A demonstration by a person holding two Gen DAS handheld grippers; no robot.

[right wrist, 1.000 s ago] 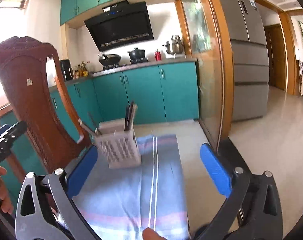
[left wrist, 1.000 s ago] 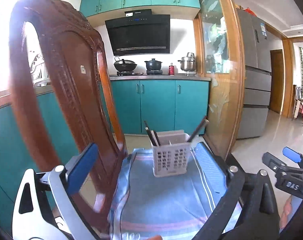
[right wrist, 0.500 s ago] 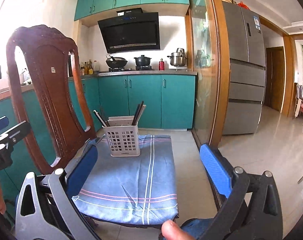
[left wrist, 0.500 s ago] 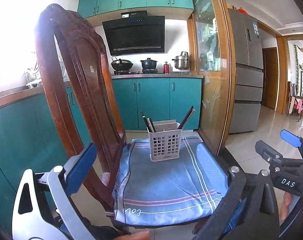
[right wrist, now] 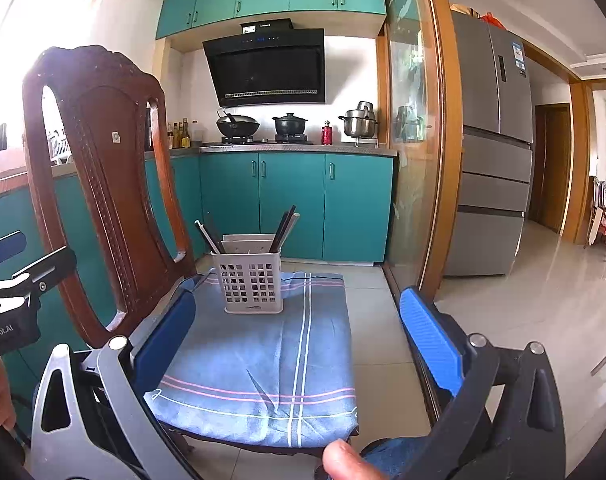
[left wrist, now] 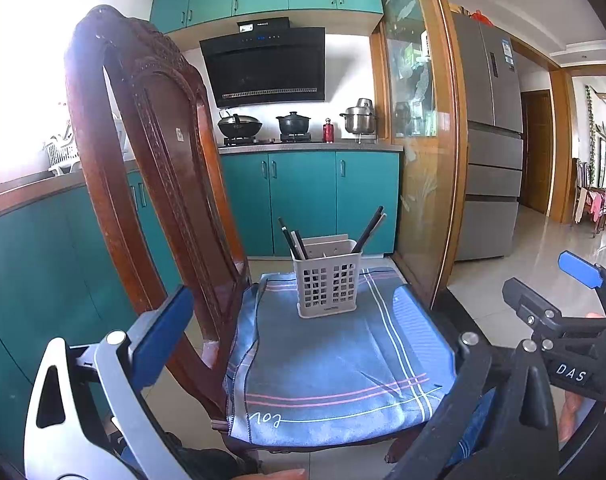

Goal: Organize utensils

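The utensil holder (left wrist: 328,285) – a pale perforated plastic caddy – stood upright on the blue striped cloth (left wrist: 335,364) that covered the seat of the wooden chair (left wrist: 155,184), toward the far end of the seat and near its middle. Dark chopsticks (left wrist: 369,229) leaned out of its right-hand compartment, and a second set of dark chopsticks (left wrist: 291,238) leaned out of its left-hand compartment; a flat pale divider rose at the back of the holder. The left gripper (left wrist: 299,330) was held low in front of the seat with its blue-padded fingers (left wrist: 165,326) spread wide apart, nothing between them, well short of the holder. The right gripper (right wrist: 299,338) was likewise held in front of the seat – its fingers (right wrist: 431,340) spread wide and empty, apart from the holder. In the left wrist view the right gripper appeared at the right edge, beside the chair; in the right wrist view the left gripper (right wrist: 19,256) appeared at the left edge, beside the chair back. Behind the chair ran teal cabinets (right wrist: 295,204) under a kitchen surface (right wrist: 299,147) that carried a wok (right wrist: 238,125), a black pot (right wrist: 289,123), a red bottle (right wrist: 327,133) and a steel pot (right wrist: 359,122), with a range hood (right wrist: 267,68) above and a refrigerator (right wrist: 493,144) to the right.
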